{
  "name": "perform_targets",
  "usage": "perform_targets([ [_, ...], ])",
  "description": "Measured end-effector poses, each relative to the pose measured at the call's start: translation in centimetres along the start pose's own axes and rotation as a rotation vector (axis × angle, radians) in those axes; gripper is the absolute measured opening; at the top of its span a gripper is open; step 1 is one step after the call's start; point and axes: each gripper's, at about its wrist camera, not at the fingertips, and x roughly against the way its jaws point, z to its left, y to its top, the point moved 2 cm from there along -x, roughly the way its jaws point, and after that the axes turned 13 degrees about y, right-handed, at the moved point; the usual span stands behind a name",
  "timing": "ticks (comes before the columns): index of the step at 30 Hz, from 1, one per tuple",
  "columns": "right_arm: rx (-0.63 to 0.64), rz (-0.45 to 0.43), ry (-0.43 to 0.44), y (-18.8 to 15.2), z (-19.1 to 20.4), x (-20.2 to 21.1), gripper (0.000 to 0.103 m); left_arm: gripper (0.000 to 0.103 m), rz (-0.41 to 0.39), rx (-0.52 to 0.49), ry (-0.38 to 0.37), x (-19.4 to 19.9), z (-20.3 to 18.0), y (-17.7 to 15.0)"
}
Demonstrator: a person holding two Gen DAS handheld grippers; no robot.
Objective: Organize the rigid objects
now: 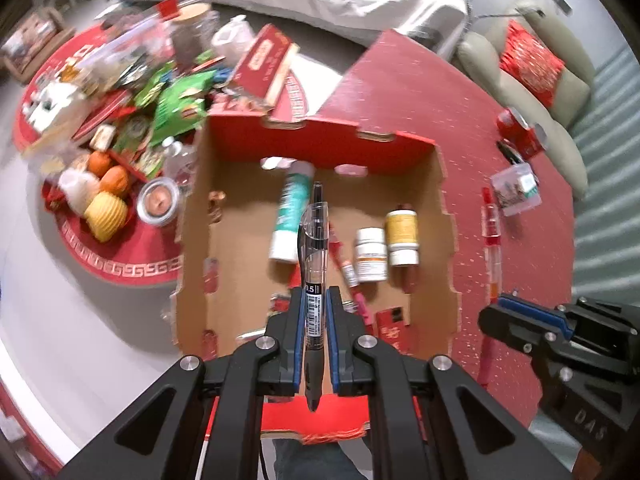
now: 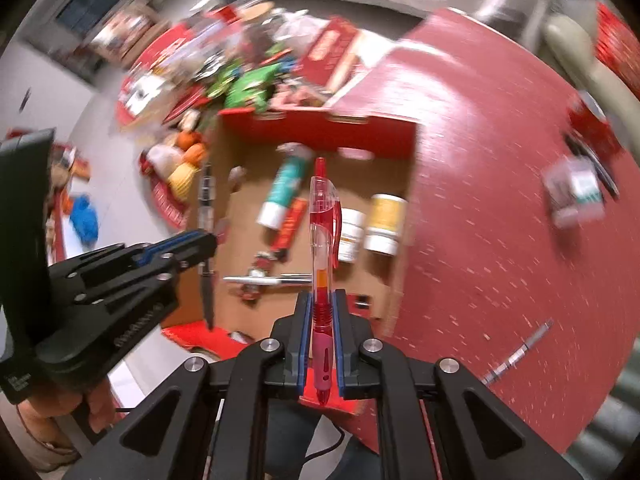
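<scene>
My left gripper [image 1: 316, 300] is shut on a black pen [image 1: 314, 236] that stands up between its blue pads, above an open cardboard box [image 1: 240, 280] with red outer walls. My right gripper [image 2: 322, 300] is shut on a red pen [image 2: 324, 216] over the same box [image 2: 312, 136]. Inside the box lie a teal and white tube [image 1: 292, 208], a white bottle [image 1: 371, 254], a yellow-labelled bottle [image 1: 402, 236] and a silver pen [image 2: 272, 279]. The right gripper [image 1: 504, 306] shows at the box's right side, and the left gripper [image 2: 204, 236] at its left.
The box sits on a red speckled cloth [image 2: 480, 200]. On that cloth lie a small clear case [image 1: 516, 188], a red can [image 1: 516, 128] and a thin silver stick [image 2: 520, 352]. Left of the box, a pile of snack packets [image 1: 176, 104] and oranges [image 1: 108, 172] covers a round red mat.
</scene>
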Motion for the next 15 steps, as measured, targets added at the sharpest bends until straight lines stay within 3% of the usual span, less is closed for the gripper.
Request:
perform_targets([
  [7, 0.108, 0.072, 0.026, 0.7, 3.7, -3.1, 0.011, 0.01, 0.017, 0.058, 0.015, -0.5, 2.6, -0.9],
  [15, 0.067, 0.083, 0.015, 1.8, 3.2, -4.5, 0.011, 0.01, 0.018, 0.045, 0.025, -1.2, 2.2, 0.7],
])
